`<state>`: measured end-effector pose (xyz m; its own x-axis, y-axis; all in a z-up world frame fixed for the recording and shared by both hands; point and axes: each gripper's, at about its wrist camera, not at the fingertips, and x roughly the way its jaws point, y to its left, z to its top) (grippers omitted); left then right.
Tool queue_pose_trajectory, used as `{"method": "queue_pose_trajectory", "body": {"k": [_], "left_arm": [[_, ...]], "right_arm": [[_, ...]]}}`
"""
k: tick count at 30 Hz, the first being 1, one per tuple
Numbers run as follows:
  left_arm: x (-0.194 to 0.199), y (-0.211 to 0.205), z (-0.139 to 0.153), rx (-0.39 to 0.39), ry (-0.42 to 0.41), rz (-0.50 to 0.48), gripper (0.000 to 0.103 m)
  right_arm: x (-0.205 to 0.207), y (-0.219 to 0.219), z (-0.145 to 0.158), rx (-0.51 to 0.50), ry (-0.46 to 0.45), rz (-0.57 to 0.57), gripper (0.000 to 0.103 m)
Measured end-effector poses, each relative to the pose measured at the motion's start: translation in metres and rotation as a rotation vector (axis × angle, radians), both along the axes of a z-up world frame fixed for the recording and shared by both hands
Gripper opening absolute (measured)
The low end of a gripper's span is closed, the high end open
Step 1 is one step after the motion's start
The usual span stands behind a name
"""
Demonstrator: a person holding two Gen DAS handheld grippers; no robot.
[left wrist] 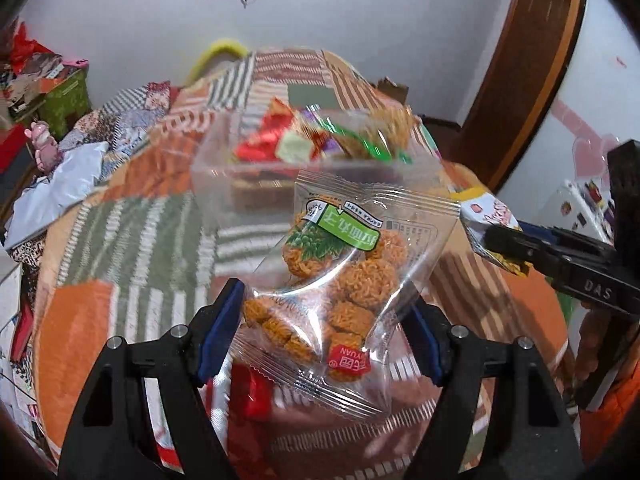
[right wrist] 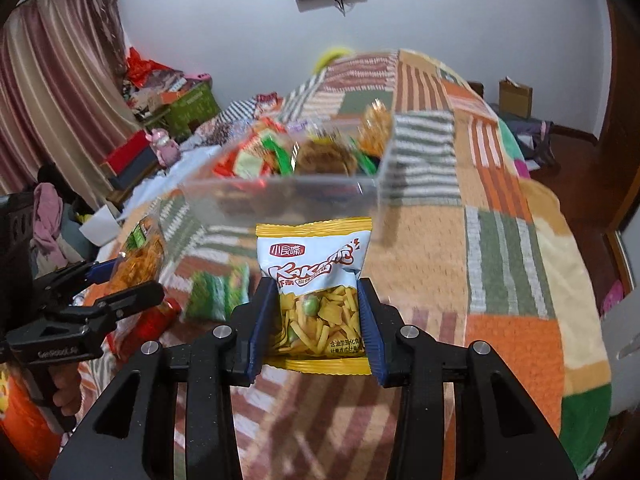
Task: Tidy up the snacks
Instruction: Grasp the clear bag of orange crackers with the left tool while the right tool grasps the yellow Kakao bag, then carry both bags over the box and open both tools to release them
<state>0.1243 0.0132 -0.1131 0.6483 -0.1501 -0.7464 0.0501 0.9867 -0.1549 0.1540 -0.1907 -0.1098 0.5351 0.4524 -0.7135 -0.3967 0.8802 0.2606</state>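
Squeezing a clear packet of orange noodle balls point(left wrist: 340, 280) between blue pads, low in the middle of the left wrist picture: left gripper point(left wrist: 328, 332), closed on the packet's lower half, with the crinkly wrapper bent inward at the sides and lifted off the bed. Pinching a yellow and white packet of chips and green peas point(right wrist: 316, 292) by both side edges, low in the middle of the right wrist picture: right gripper point(right wrist: 316, 328), closed tight on it, packet standing upright.

Sitting just past both packets, in the middle of each picture: a clear plastic box point(right wrist: 280, 196) with thin see-through walls and an open top. Piled inside, blurred: red, green and purple wrappers point(left wrist: 320, 140) and something brown and crunchy-looking. Cannot tell the kinds.

Lying on the bed left of the yellow packet, low in the right wrist picture: a green packet point(right wrist: 216, 296) and a red packet point(right wrist: 148, 328), both blurred.

Spreading under everything: a soft patchwork blanket point(right wrist: 500, 240) with orange squares and green and brown stripes. Lots of open blanket to the right of the box, up to the rounded bed edge at the far right. More crowded on the left, with boxes, a pink toy point(right wrist: 164, 148) and clothes by the curtain point(right wrist: 60, 80).
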Motion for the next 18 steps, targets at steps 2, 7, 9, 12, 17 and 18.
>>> {"method": "queue_pose_trajectory", "body": {"k": [2, 7, 9, 12, 17, 18], "left_arm": [[0.007, 0.006, 0.007, -0.008, -0.014, 0.016, 0.075], [0.030, 0.020, 0.020, -0.011, -0.040, 0.049, 0.075], [0.045, 0.027, 0.023, -0.012, -0.046, 0.060, 0.075], [0.064, 0.036, 0.025, -0.008, -0.053, 0.074, 0.075], [0.099, 0.047, 0.020, 0.011, -0.052, 0.089, 0.075], [0.105, 0.049, 0.018, 0.006, -0.048, 0.090, 0.075]], "right_arm": [[0.006, 0.004, 0.008, 0.013, -0.019, 0.002, 0.038], [0.022, 0.014, 0.024, 0.025, -0.063, 0.010, 0.038], [0.031, 0.018, 0.028, 0.021, -0.081, 0.009, 0.038], [0.048, 0.021, 0.033, 0.018, -0.094, 0.004, 0.038], [0.075, 0.022, 0.037, 0.018, -0.106, -0.016, 0.038], [0.078, 0.023, 0.038, 0.017, -0.108, -0.019, 0.038]]}}
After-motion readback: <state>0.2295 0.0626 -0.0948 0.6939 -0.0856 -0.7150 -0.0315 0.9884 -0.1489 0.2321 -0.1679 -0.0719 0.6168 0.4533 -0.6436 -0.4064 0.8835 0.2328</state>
